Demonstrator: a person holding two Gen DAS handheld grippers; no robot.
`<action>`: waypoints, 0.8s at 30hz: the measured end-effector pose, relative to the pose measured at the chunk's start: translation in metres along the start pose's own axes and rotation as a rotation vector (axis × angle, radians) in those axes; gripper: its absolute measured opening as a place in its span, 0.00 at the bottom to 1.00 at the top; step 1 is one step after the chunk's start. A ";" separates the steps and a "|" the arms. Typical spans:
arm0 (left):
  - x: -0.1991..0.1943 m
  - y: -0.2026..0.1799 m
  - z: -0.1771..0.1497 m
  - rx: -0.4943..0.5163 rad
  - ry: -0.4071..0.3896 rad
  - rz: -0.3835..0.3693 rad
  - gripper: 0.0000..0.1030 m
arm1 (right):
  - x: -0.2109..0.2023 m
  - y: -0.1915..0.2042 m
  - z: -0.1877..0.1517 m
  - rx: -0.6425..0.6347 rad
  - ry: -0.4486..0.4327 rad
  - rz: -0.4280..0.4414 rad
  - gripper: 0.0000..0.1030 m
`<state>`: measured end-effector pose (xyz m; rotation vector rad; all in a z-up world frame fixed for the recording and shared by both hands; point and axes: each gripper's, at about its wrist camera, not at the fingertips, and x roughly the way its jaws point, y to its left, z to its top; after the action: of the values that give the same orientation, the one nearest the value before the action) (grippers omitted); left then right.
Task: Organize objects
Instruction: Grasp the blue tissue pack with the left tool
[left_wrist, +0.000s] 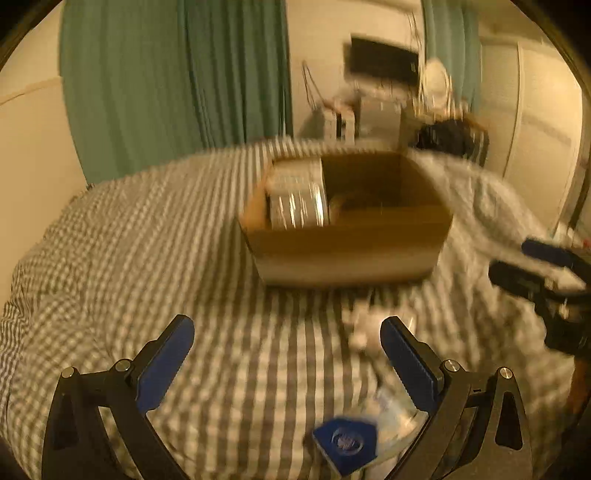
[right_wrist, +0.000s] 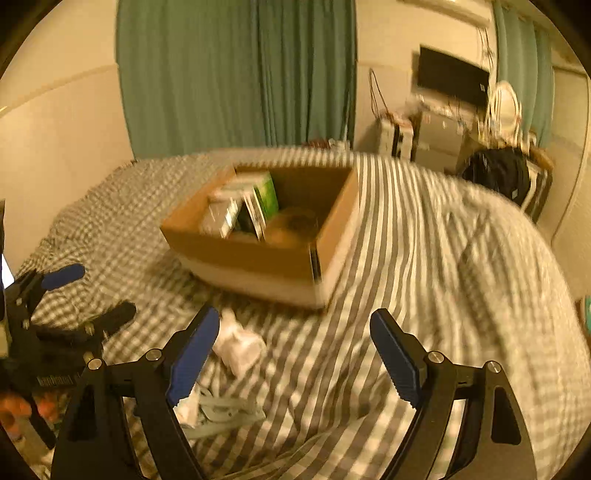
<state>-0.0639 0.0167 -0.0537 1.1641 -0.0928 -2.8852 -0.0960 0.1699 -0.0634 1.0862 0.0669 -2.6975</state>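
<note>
An open cardboard box (left_wrist: 347, 243) (right_wrist: 258, 258) sits on a grey-and-white striped bed cover, holding upright books or packets (right_wrist: 255, 203) and a round brown object (right_wrist: 291, 225). My left gripper (left_wrist: 288, 343) hovers open over the cover in front of the box, nothing between its fingers. Below it lies a clear plastic packet with a blue label (left_wrist: 347, 439). My right gripper (right_wrist: 295, 339) is open too, above the cover right of a white crumpled item (right_wrist: 240, 343) and a pale cable bundle (right_wrist: 221, 410). Each gripper shows at the edge of the other's view.
Green curtains (right_wrist: 236, 74) hang behind the bed. A dark screen (right_wrist: 452, 77), white shelves and a dark bag (right_wrist: 498, 173) stand at the back right. A rumpled light blanket (left_wrist: 476, 192) lies right of the box. The whole scene is motion-blurred.
</note>
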 end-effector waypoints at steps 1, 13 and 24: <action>0.011 -0.006 -0.010 0.022 0.034 -0.007 1.00 | 0.009 -0.001 -0.007 0.012 0.028 0.000 0.81; 0.035 -0.016 -0.045 0.116 0.119 -0.171 1.00 | 0.018 -0.002 -0.032 0.111 0.083 -0.084 0.82; 0.047 -0.004 -0.065 0.097 0.172 -0.454 1.00 | 0.014 0.015 -0.046 0.149 0.126 -0.146 0.82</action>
<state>-0.0521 0.0150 -0.1332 1.6363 0.0440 -3.1660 -0.0706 0.1584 -0.1058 1.3438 -0.0356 -2.7965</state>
